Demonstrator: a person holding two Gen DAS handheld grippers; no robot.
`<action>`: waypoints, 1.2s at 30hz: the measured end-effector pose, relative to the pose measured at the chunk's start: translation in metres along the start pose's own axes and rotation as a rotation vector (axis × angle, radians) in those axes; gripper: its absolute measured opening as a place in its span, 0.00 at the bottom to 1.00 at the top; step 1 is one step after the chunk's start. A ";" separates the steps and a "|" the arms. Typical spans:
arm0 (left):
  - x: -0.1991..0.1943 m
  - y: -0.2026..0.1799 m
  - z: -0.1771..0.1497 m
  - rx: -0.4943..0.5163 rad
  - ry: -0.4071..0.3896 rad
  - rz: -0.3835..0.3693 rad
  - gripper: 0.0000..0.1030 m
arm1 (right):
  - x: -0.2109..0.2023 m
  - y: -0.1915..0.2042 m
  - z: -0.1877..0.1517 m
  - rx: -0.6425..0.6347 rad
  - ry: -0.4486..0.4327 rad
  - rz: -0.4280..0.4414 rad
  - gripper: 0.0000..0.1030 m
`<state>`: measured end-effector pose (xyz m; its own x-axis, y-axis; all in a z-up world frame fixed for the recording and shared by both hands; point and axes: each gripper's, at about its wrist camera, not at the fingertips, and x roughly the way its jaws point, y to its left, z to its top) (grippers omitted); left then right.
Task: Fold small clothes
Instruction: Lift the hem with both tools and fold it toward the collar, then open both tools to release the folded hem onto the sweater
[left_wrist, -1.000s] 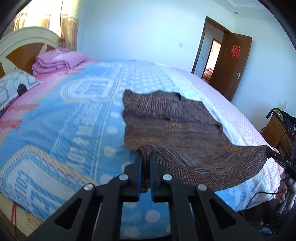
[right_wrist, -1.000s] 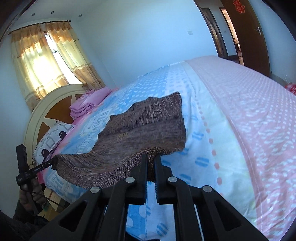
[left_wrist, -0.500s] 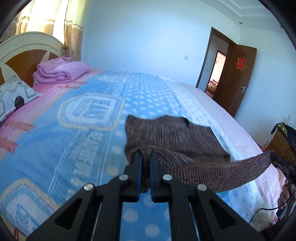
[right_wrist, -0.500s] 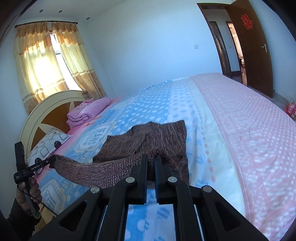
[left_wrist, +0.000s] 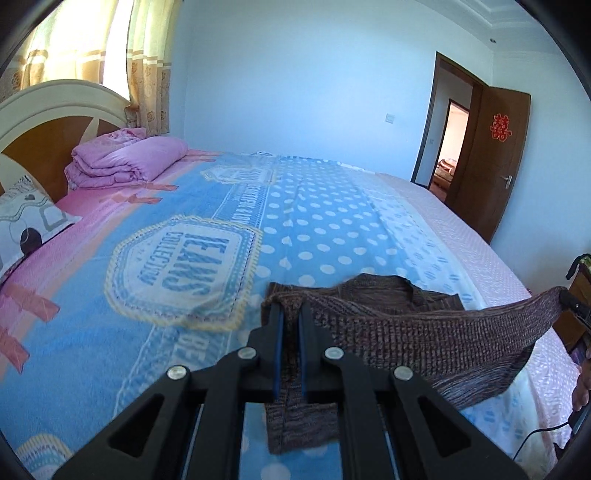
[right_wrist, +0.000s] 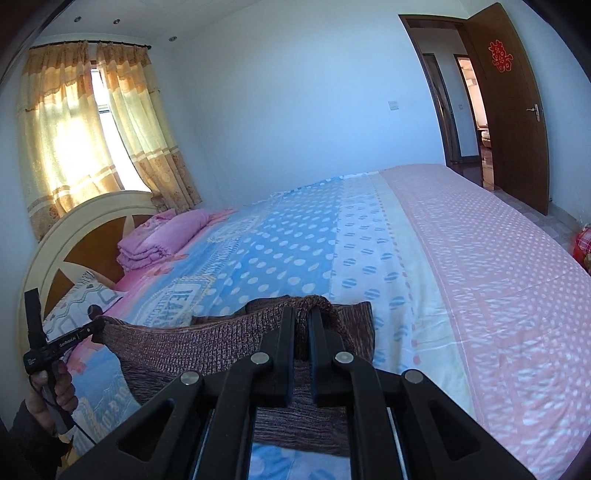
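Observation:
A brown knitted garment (left_wrist: 417, 332) hangs stretched over the near part of the bed. My left gripper (left_wrist: 290, 314) is shut on its left corner, with knit pinched between the blue pads. My right gripper (right_wrist: 301, 317) is shut on the opposite corner of the brown knitted garment (right_wrist: 177, 343). The held edge spans taut between the two grippers, lifted off the bedspread. The far part of the garment still lies on the bed behind that edge. In the left wrist view the right gripper (left_wrist: 570, 301) shows at the right rim; in the right wrist view the left gripper (right_wrist: 86, 328) shows at the left.
The bed (left_wrist: 314, 221) carries a blue dotted and pink bedspread. A folded purple blanket (left_wrist: 125, 158) and a patterned pillow (left_wrist: 26, 218) lie by the headboard (right_wrist: 74, 236). A brown door (right_wrist: 509, 103) stands open at the far right. A person's hand (right_wrist: 55, 384) grips the left handle.
Both grippers carried the held edge up and forward over the bed. The garment's flat part now looks shorter, with the lifted edge folding over it.

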<state>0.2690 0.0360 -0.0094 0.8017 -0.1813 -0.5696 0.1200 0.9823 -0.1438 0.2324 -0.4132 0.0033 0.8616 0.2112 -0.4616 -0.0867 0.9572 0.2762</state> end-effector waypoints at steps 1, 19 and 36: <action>0.008 -0.001 0.003 0.011 0.007 0.009 0.08 | 0.011 -0.004 0.001 0.003 0.013 -0.010 0.05; 0.179 -0.020 -0.028 0.231 0.220 0.247 0.17 | 0.207 -0.047 -0.030 -0.100 0.349 -0.263 0.37; 0.209 -0.060 -0.012 0.545 0.113 0.492 0.96 | 0.264 -0.004 -0.014 -0.477 0.361 -0.458 0.71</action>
<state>0.4226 -0.0612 -0.1297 0.7763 0.3106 -0.5485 0.0599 0.8300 0.5546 0.4535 -0.3589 -0.1312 0.6534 -0.2557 -0.7125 -0.0368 0.9294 -0.3673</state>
